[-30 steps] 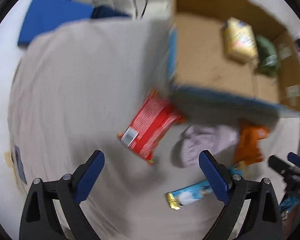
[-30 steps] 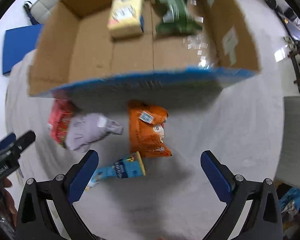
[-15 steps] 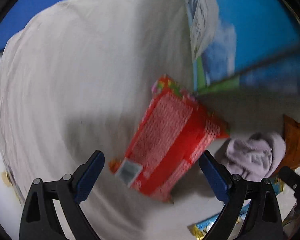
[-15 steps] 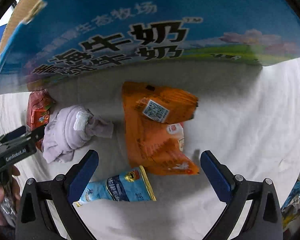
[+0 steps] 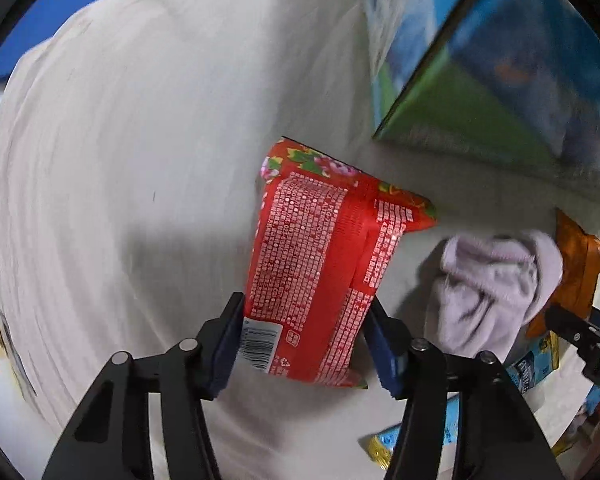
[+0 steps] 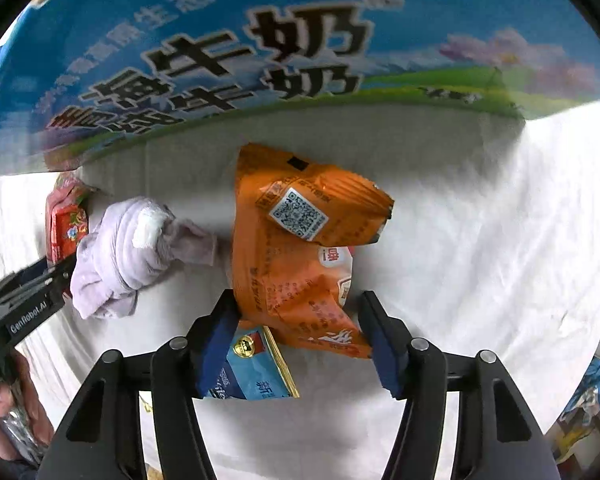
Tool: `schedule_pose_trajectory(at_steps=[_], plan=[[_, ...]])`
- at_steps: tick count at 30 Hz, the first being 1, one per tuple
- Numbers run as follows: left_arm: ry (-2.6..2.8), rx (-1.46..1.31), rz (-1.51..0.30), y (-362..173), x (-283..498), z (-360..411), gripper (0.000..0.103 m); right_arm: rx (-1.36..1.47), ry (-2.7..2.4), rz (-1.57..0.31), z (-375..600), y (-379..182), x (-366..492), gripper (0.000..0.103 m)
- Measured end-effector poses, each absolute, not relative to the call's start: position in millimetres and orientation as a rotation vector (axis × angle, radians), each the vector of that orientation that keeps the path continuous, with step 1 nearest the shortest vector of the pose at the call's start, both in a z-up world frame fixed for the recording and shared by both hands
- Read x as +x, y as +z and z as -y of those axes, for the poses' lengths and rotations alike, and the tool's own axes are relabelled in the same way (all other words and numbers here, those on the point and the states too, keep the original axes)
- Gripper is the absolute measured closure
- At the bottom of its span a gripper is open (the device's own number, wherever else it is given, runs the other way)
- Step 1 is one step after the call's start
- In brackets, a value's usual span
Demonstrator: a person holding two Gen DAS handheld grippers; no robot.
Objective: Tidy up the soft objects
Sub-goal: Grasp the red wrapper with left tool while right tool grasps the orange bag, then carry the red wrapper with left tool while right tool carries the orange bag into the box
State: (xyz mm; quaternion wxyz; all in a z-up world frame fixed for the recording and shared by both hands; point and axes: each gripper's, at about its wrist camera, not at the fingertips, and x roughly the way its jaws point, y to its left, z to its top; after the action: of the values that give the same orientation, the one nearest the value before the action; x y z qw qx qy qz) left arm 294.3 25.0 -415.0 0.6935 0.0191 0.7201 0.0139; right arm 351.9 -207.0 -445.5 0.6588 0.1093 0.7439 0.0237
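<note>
A red snack packet [image 5: 320, 272] lies on the white cloth; its near end sits between the jaws of my left gripper [image 5: 305, 344], whose pads [image 5: 228, 340] press its edges. An orange snack packet [image 6: 296, 252] lies in front of the box; my right gripper [image 6: 298, 340] is closed around its near end. A lilac cloth bundle [image 6: 128, 252] lies between the two packets and also shows in the left wrist view [image 5: 496, 292]. A blue packet [image 6: 252, 368] lies under the orange one's near corner.
The blue printed cardboard box [image 6: 240, 48] stands just behind the packets, its wall filling the top of both views [image 5: 500, 72]. The white cloth [image 5: 120, 140] covers the table. A blue mat [image 5: 16, 44] lies at the far left.
Both grippers moved down and forward to the table. The left jaws closed onto the red packet, the right jaws closed onto the orange packet. The box interior went out of view.
</note>
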Motion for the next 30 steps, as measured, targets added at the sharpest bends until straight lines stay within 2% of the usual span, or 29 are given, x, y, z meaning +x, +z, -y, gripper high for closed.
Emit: schedule_pose_trajectory(at_steps=[7, 10, 15, 21, 22, 27, 30], plan=[[0.111, -0.019, -1.652, -414, 257, -29, 0.052, 0.26, 0.069, -1.743, 223, -449, 331, 0.044], [0.117, -0.02, -1.65, -414, 253, -16, 0.049, 0.26, 0.066, -1.733, 229, -450, 326, 0.043], [0.131, -0.08, -1.659, -419, 260, -12, 0.048, 0.282, 0.034, -1.714, 234, -455, 332, 0.034], [0.121, -0.108, -1.647, -428, 277, -42, 0.05, 0.267, -0.002, -1.701, 223, -457, 358, 0.032], [0.118, -0.107, -1.643, -428, 274, -46, 0.053, 0.235, -0.008, -1.698, 219, -459, 362, 0.033], [0.13, -0.087, -1.607, -415, 263, -36, 0.058, 0.136, -0.026, -1.676, 204, -457, 360, 0.052], [0.135, -0.076, -1.567, -397, 253, -34, 0.059, 0.133, -0.01, -1.675, 204, -450, 357, 0.056]])
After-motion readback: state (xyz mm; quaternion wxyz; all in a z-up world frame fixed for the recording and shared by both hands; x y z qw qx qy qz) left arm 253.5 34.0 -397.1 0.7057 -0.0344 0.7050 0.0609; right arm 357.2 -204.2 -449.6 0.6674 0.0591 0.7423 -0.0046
